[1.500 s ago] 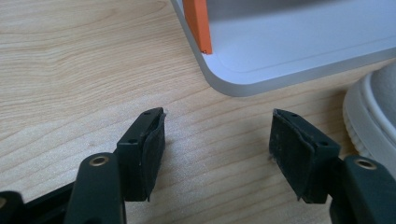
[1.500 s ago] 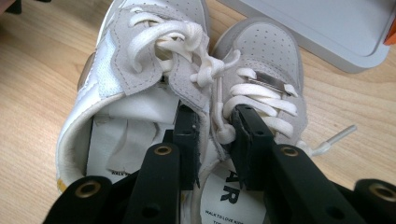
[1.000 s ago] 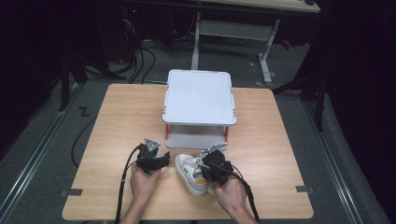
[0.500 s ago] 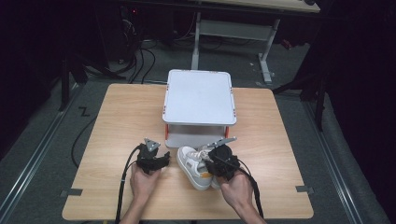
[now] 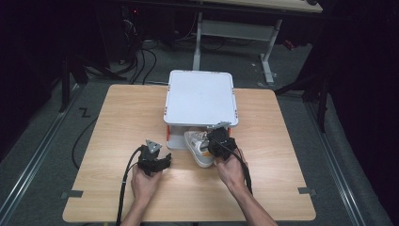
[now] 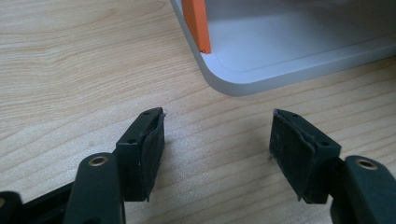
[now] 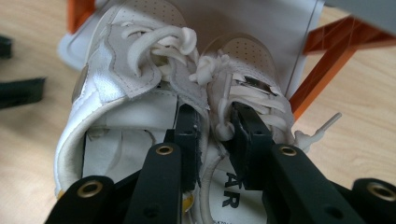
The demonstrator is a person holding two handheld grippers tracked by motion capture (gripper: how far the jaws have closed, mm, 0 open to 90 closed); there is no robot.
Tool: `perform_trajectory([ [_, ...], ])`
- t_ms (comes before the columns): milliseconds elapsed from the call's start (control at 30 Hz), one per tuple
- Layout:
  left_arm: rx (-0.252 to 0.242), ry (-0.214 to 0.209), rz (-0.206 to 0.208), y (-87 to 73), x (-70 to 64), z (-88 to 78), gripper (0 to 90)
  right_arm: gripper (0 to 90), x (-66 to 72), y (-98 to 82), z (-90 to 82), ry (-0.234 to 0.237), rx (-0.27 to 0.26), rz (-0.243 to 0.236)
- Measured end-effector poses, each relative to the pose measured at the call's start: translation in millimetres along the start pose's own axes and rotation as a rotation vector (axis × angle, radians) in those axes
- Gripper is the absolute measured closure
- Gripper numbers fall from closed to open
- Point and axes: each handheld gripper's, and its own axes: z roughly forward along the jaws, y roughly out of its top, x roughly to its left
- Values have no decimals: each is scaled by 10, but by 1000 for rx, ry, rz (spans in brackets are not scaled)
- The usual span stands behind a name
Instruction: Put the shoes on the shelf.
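High view: right tongs [image 5: 212, 141], clamping the inner collars of the white sneakers [image 5: 200, 148], are carrying them farther under the grey box [image 5: 200, 96] than before; left tongs [image 5: 165, 159] are resting wide open, empty, near the bench [image 5: 117, 108] front edge.

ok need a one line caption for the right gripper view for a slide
Right gripper shut on the adjoining inner collars of a pair of white sneakers, toes pointing into the grey rack.

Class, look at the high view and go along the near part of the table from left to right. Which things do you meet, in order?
Left gripper with open jaws → pair of white shoes → right gripper, its jaws shut on the shoes → bare wooden table.
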Motion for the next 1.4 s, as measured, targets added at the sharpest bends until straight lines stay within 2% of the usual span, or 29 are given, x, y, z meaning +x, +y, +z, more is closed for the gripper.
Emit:
perform_trajectory([
  [200, 1, 2, 4, 1, -2, 0, 360, 732, -36, 69, 173, 19, -42, 65],
  [400, 4, 22, 17, 1, -26, 3, 370, 727, 20, 51, 397, 10, -73, 96],
  [500, 4, 22, 15, -1, -30, 2, 369, 718, 88, 65, 446, -9, -86, 78],
  [633, 8, 14, 19, -1, -27, 0, 355, 660, 125, 53, 504, 15, -92, 78],
  [733, 8, 13, 21, 1, -31, 2, 347, 602, 152, 41, 525, 19, -104, 77],
  [800, 7, 9, 25, 4, -29, 7, 347, 575, 131, 39, 528, 36, -106, 91],
  [933, 17, 0, 28, 26, -18, 17, 345, 487, 98, 32, 523, 70, -117, 86],
  [1033, 26, -20, 7, 66, 19, 34, 352, 448, 79, 29, 513, 93, -122, 91],
  [1200, 37, -23, 2, 177, 75, 98, 373, 405, 31, 13, 497, 127, -133, 97],
  [1267, -1, -27, -21, 210, 115, 104, 400, 375, 20, 3, 491, 135, -139, 98],
  [1333, 24, -22, -32, 271, 160, 135, 400, 366, 4, -8, 483, 150, -148, 105],
  [1400, 15, -21, -38, 333, 189, 151, 403, 326, -16, -15, 467, 175, -163, 113],
])
